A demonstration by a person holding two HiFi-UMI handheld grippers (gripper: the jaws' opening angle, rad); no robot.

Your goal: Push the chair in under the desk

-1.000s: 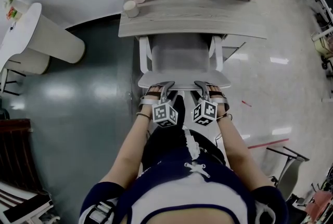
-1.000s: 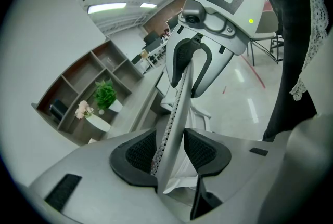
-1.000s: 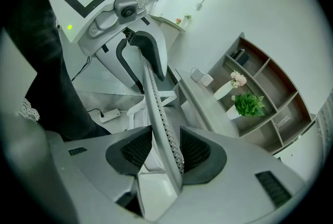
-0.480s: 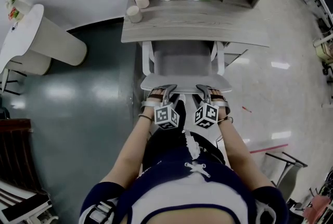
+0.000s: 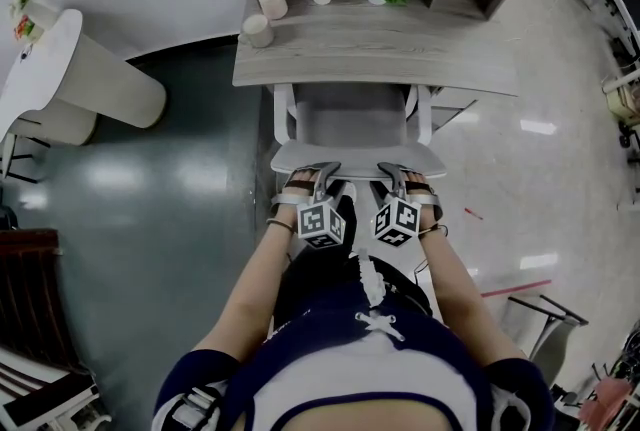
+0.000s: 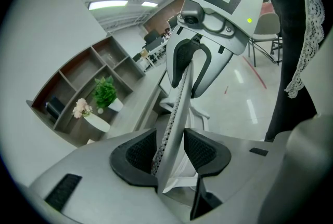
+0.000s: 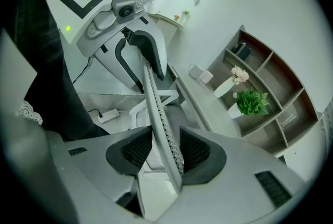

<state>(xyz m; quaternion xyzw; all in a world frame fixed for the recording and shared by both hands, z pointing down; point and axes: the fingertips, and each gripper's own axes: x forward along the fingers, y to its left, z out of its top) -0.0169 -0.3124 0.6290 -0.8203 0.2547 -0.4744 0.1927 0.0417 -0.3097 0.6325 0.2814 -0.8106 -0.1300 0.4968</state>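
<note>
1. Left claw (image 5: 320, 171) is closed on the top edge of the chair (image 5: 352, 119) back.
2. Right claw (image 5: 392, 171) grips the same edge just beside it, seemingly clamped tight.
3. Chair stands front-first at the worktop (image 5: 420, 54), seat partly under, back toward the person.

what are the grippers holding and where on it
The chair: left gripper and right gripper each clamp the top edge of its backrest.
</note>
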